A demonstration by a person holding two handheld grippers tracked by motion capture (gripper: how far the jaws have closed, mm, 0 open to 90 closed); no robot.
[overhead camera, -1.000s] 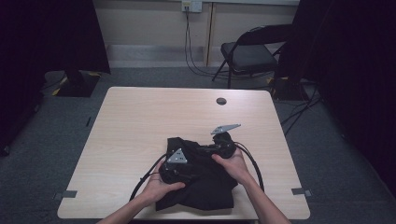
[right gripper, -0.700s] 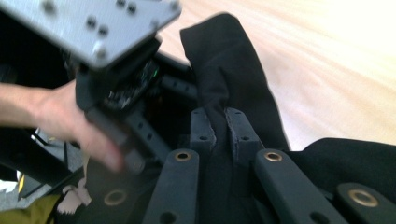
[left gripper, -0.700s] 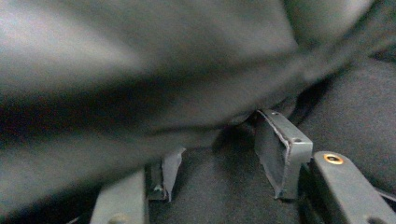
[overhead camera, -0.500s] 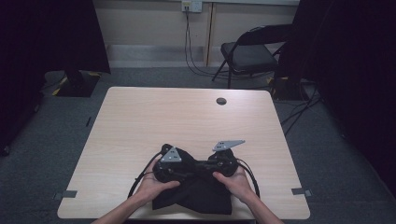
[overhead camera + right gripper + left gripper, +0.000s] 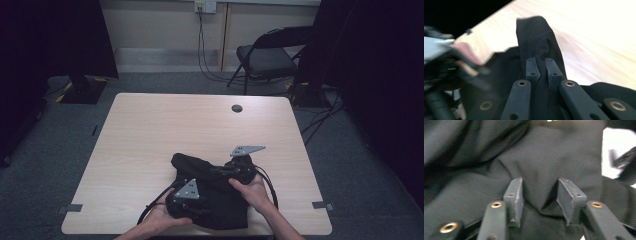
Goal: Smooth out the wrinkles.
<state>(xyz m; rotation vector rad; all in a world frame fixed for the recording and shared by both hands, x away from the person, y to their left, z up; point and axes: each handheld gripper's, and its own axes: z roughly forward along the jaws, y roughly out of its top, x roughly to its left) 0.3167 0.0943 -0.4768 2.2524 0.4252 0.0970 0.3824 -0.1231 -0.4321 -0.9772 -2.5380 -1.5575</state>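
Observation:
A black cloth (image 5: 220, 210) lies bunched near the table's front edge. My right gripper (image 5: 222, 173) is shut on a fold of it, and in the right gripper view the pads (image 5: 533, 68) pinch a raised ridge of the cloth (image 5: 536, 40) above the tabletop. My left gripper (image 5: 194, 202) rests low on the cloth at the left. Its jaws have just been closing. In the left gripper view they (image 5: 541, 200) stand apart, a hump of cloth (image 5: 544, 170) between the pads (image 5: 515, 197), which are not clamped on it.
The light wooden table (image 5: 165, 125) has a dark round cable port (image 5: 237, 108) at the back. A folding chair (image 5: 265, 57) stands behind the table, and black curtains hang on both sides. Cables trail from both grippers over the front edge.
Both hands have drawn back toward the table's front edge, the left one most recently. The cloth fold in the right gripper now stretches out to the left.

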